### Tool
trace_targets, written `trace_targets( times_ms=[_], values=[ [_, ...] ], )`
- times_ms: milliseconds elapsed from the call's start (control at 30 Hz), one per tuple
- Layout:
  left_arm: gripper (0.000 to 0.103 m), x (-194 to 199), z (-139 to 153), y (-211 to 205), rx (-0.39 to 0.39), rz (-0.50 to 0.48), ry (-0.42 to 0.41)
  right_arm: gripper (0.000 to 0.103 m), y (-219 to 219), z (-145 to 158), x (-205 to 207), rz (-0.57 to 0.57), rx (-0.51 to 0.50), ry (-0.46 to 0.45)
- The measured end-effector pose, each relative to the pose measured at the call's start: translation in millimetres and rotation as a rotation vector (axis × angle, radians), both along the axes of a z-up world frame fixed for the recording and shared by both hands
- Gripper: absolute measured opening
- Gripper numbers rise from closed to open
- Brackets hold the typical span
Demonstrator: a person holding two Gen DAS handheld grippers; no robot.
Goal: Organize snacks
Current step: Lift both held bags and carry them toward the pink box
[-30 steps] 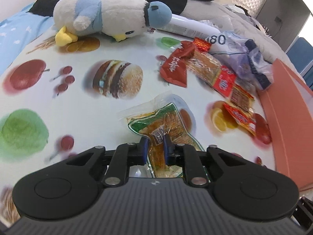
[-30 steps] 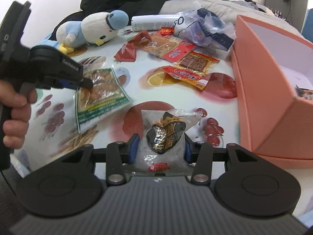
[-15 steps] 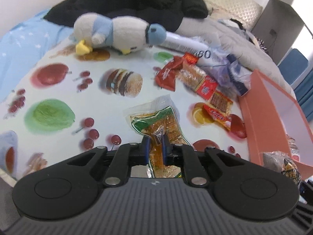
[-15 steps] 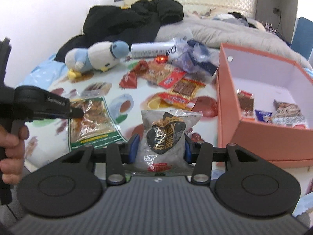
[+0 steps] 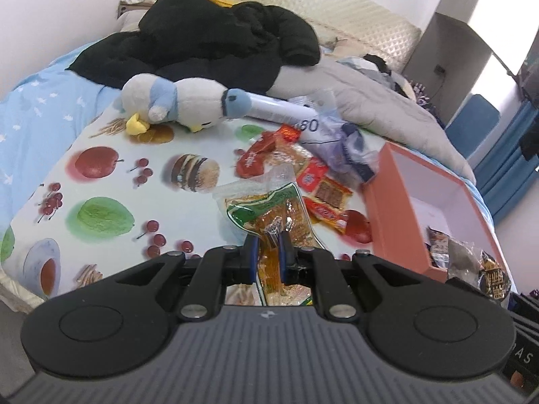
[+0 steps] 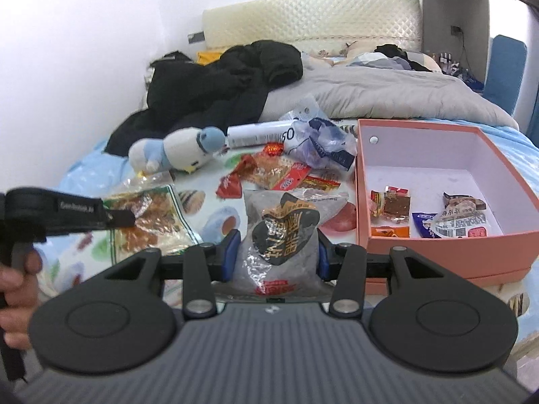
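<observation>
My left gripper [image 5: 268, 239] is shut on a clear snack bag with a green band and orange contents [image 5: 269, 207], lifted above the fruit-print cloth [image 5: 101, 181]. In the right wrist view that same bag [image 6: 148, 215] hangs from the left gripper [image 6: 126, 217], held by a hand at the left edge. My right gripper [image 6: 276, 249] is shut on a grey packet with a black and gold label [image 6: 281, 232], raised beside the orange box [image 6: 438, 252]. Several small snacks lie inside the box. More red and orange packets [image 6: 283, 176] lie loose on the cloth.
A white and blue plush bird [image 5: 178, 104] lies at the back of the cloth beside a white can [image 6: 256, 134] and a crumpled clear bag [image 6: 320, 144]. Black clothing [image 5: 215, 40] and a grey duvet [image 6: 387, 97] cover the bed behind.
Both grippers have risen with their packets, so the cloth looks farther below. The orange box's inside has come into sight in both views.
</observation>
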State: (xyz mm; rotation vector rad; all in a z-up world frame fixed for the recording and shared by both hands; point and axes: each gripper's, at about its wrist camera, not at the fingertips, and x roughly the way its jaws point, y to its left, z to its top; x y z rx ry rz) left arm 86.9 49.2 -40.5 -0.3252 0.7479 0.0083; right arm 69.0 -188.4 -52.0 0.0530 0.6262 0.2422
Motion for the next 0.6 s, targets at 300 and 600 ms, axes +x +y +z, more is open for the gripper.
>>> trace_targets(
  times_ms=[300, 600],
  values=[
    [0.014, -18.1, 25.4, -41.8, -0.003, -0.108, -0.035, 0.048, -25.6, 21.3, -23.5, -0.058, 0.019, -0.033],
    [0.014, -20.9, 40.6, -95.6, -0.001, -0.254, -0.072, 0.048, -60.1, 34.7, -47.5, -0.151, 0.023, -0.049]
  ],
)
